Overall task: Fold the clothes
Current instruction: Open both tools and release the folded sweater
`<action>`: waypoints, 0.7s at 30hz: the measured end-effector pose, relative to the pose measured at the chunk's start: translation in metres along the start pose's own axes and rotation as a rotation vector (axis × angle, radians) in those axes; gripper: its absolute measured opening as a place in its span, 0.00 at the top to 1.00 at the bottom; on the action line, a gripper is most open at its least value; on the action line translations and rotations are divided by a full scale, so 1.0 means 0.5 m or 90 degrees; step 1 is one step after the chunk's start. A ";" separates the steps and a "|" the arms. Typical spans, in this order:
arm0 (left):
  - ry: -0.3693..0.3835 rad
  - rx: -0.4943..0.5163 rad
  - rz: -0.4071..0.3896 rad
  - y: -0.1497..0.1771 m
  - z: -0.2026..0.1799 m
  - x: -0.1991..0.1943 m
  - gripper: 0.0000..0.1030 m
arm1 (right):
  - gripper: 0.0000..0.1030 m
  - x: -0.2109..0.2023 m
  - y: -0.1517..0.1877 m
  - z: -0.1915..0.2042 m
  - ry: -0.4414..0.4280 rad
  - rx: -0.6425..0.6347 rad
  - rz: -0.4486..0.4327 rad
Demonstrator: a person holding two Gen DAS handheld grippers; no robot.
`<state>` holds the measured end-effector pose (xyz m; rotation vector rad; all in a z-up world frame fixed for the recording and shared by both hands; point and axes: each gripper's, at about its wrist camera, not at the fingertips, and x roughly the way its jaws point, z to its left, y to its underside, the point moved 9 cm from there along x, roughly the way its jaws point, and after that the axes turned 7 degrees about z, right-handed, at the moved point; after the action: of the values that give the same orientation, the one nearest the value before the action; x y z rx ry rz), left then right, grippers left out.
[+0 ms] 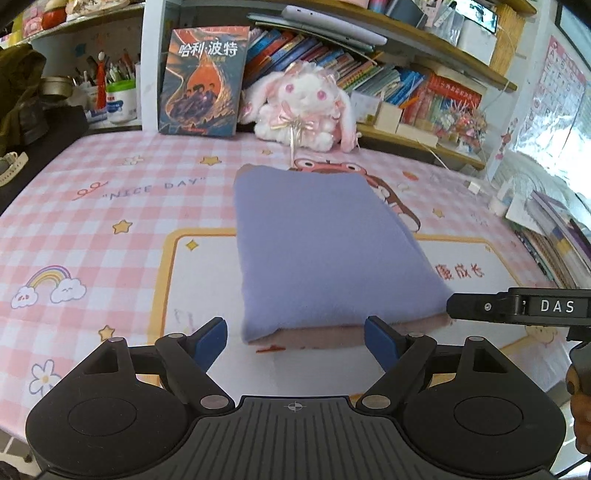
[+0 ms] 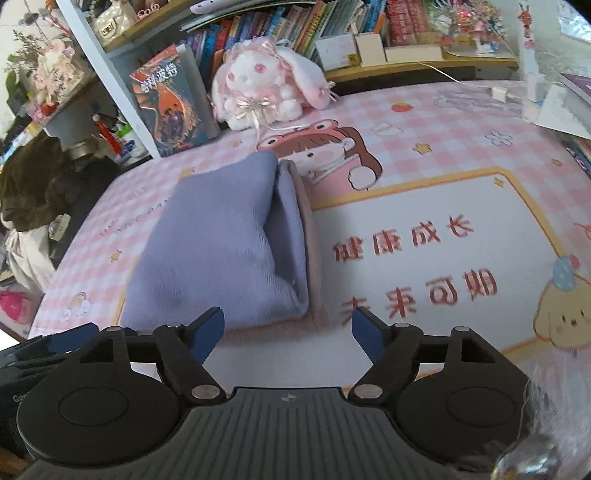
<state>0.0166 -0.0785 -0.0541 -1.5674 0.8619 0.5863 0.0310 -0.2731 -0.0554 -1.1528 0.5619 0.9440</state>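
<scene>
The right claw [image 2: 287, 334] hangs with its two blue-tipped fingers [image 2: 207, 334] spread wide and nothing between them, just short of the near edge of a folded lilac cloth [image 2: 218, 243]. The cloth lies on the table [image 2: 424, 206], on a pink checked cover printed with cartoon figures and red Chinese characters; a pinkish layer shows along its right and near edges. Behind it a white and pink plush rabbit [image 2: 266, 81] sits beside an upright book [image 2: 170, 99], below shelves packed with books [image 2: 303, 29].
</scene>
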 end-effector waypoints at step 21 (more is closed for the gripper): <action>0.036 -0.009 0.045 0.059 0.080 -0.019 0.18 | 0.15 0.000 0.094 0.045 0.111 0.033 0.027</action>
<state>-0.0087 -0.0384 -0.0717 -1.5775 0.9596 0.6019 -0.0111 -0.2472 -0.0720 -1.1871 0.7498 0.8657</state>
